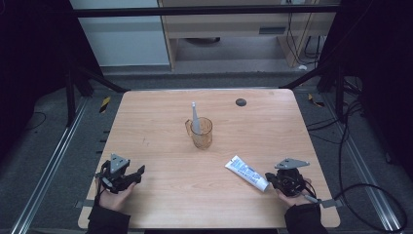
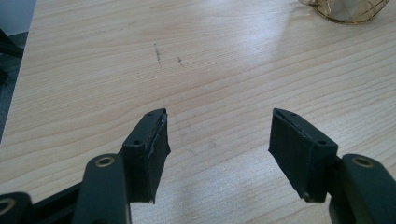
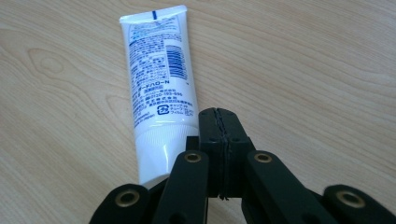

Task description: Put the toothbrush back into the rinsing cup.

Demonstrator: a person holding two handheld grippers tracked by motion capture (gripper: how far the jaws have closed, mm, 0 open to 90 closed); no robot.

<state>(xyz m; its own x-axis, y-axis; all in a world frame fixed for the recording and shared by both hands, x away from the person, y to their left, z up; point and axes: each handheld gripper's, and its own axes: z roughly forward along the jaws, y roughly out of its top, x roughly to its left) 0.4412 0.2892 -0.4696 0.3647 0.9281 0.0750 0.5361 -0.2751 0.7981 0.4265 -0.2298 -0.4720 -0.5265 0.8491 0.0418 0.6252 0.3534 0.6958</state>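
Note:
A clear amber cup stands at the middle of the wooden table, with a pale toothbrush upright in it. A white toothpaste tube lies flat at the front right, its cap end toward my right gripper. In the right gripper view the jaws of that gripper are pressed together with nothing between them, and the tube lies just to their left. My left gripper rests at the front left; its jaws stand wide apart over bare wood. The cup's base is far ahead.
A small black round disc sits near the table's far edge. Metal frame rails run along both sides, and cables lie on the floor to the right. Bare wood spreads between the two grippers.

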